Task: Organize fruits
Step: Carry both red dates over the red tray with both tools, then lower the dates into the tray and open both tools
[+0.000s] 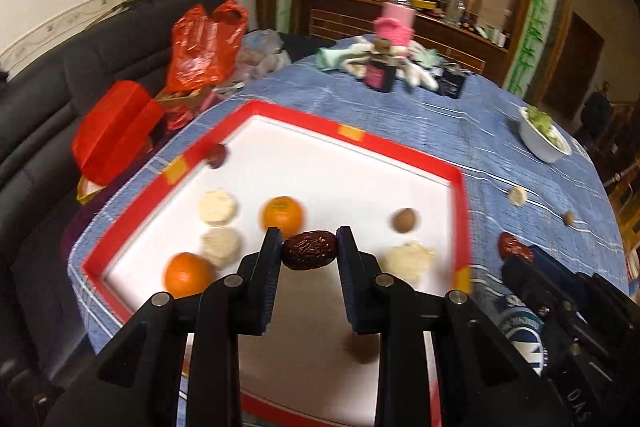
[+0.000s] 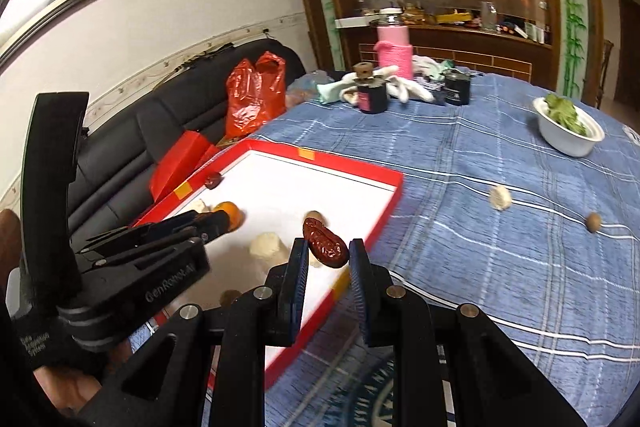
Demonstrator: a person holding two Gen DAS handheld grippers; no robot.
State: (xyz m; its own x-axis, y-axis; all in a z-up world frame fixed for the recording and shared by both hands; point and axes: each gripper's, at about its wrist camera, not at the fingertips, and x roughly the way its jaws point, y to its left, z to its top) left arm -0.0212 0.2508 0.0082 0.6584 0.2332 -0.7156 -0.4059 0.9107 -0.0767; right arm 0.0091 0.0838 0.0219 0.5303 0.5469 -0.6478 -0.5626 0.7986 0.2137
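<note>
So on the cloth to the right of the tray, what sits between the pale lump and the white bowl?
Nothing: in the right wrist view only bare blue tablecloth runs from the pale lump to the white bowl.

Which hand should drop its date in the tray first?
Probably left: the left gripper holds its date right over the tray; the right gripper holds its date above the tray's edge.

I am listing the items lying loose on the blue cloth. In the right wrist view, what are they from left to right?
Pale lumpy piece → small brown round fruit, both on the blue tablecloth, right of the red tray.
</note>
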